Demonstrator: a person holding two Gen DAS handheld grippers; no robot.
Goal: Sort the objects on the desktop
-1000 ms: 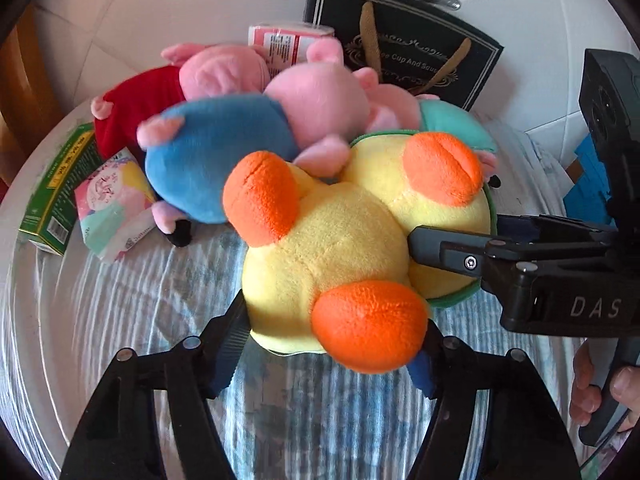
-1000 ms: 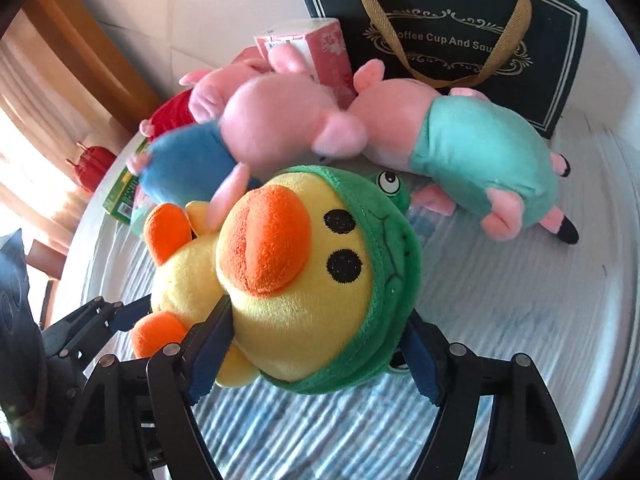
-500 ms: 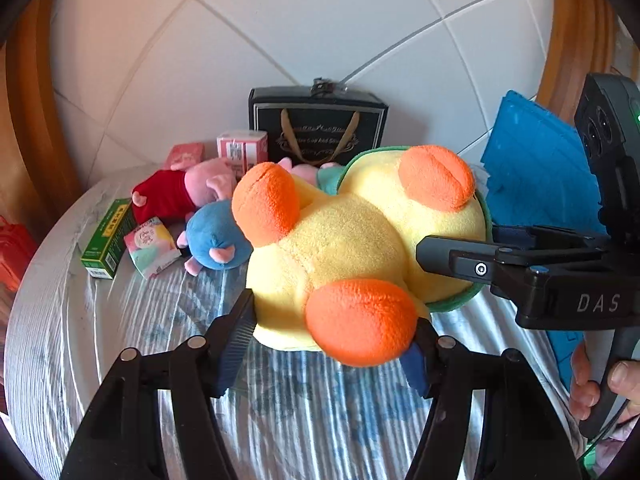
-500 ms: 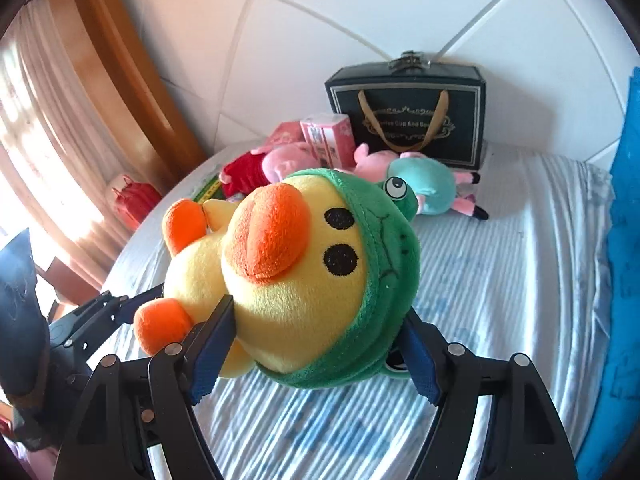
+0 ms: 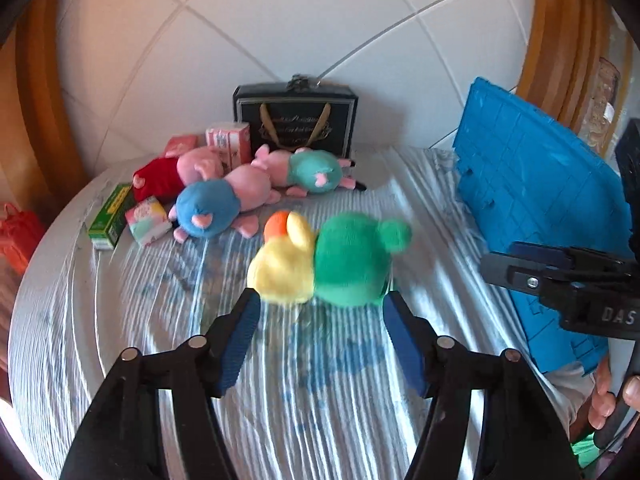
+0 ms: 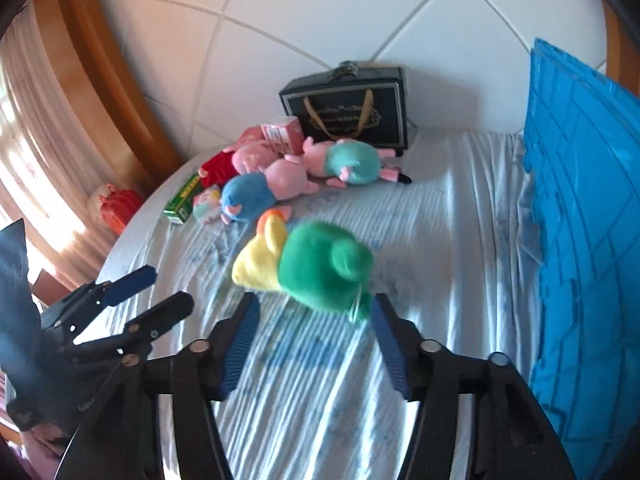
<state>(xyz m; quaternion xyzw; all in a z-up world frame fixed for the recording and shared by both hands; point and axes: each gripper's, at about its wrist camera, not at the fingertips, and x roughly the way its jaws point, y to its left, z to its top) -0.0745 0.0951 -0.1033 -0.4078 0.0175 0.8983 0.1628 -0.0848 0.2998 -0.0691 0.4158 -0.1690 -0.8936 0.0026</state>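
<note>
The duck toy (image 5: pixel 320 262) lies on the table (image 5: pixel 120 320), free of both my grippers. My left gripper (image 5: pixel 320 320) is released; my right gripper (image 6: pixel 312 320) is opening, nothing clamped. Next I pick another toy, likely from the pile.

Both grippers are black with silver screws. The left gripper (image 5: pixel 320 312) has ribbed blue pads (image 5: pixel 236 344). The right gripper (image 6: pixel 312 320) bears white "DAS" lettering.

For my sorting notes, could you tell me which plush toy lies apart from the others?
The yellow duck in the green hood, alone mid-table; the three pigs huddle by the black bag.
</note>
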